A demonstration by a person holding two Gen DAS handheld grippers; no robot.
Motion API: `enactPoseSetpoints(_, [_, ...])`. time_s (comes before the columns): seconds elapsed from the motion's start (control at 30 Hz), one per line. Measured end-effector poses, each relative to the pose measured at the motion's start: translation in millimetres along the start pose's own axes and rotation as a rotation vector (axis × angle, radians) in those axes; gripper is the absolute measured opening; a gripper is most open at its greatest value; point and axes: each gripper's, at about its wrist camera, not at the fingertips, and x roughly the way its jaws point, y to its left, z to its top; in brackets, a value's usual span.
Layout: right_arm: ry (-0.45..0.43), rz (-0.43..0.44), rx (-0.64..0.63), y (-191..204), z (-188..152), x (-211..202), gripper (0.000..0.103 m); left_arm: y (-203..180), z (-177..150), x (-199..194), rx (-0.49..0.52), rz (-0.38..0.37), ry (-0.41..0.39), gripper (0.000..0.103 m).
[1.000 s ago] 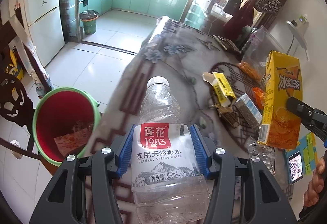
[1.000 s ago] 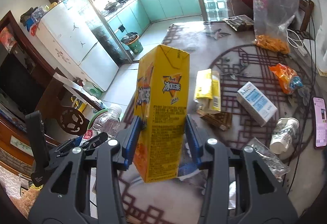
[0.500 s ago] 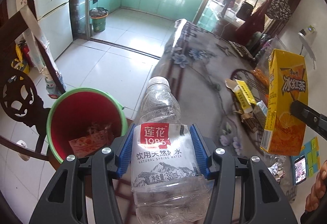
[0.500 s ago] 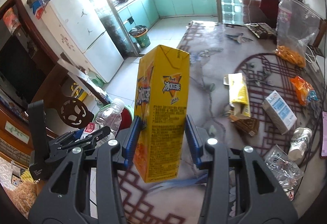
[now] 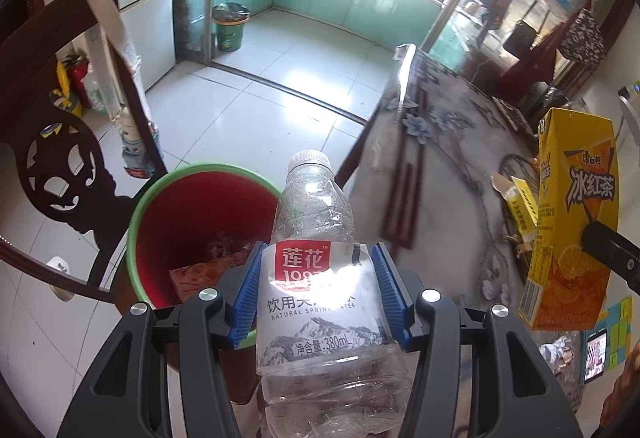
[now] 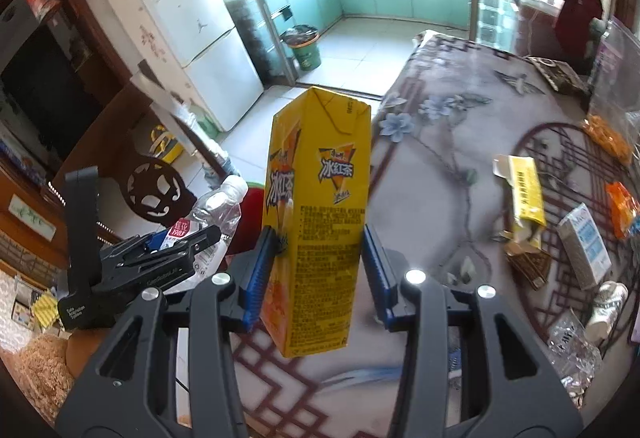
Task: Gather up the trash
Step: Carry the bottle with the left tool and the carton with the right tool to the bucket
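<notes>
My left gripper (image 5: 318, 292) is shut on a clear empty water bottle (image 5: 316, 238) with a red label, held upright just right of and above the red bin with a green rim (image 5: 160, 198). The bin holds a red wrapper. My right gripper (image 6: 318, 270) is shut on a tall yellow iced-tea carton (image 6: 320, 206), held upright above the table's left edge; the carton also shows in the left wrist view (image 5: 572, 222). The left gripper and bottle (image 6: 216, 210) show at the left of the right wrist view.
The patterned table (image 6: 440, 166) carries a yellow box (image 6: 524, 194), a small white-blue carton (image 6: 584, 242), an orange snack bag (image 6: 622, 206), a paper cup (image 6: 606, 304) and crumpled plastic (image 6: 572, 354). A dark wooden chair (image 5: 60, 166) stands beside the bin. Tiled floor lies beyond.
Both grippers have moved left, away from the table, with their loads. The bottle now stands over the bin's right rim; the bin appears larger and closer to centre.
</notes>
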Motion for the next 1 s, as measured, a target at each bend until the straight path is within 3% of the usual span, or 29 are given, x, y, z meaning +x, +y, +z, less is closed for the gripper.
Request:
enactPoseSetpoints(0.5, [0.117,0.061,-0.085,41.9,14.7,64.4,0.043,55.0,10.3,23.7,-0.082,0.082,0.040,0.050])
enactPoseSetpoints(1.0, [0.197,0.109,-0.124,65.3,17.4,104.4,0.043,75.5,9.7,45.2,-0.102,0.132,0.089,0.050])
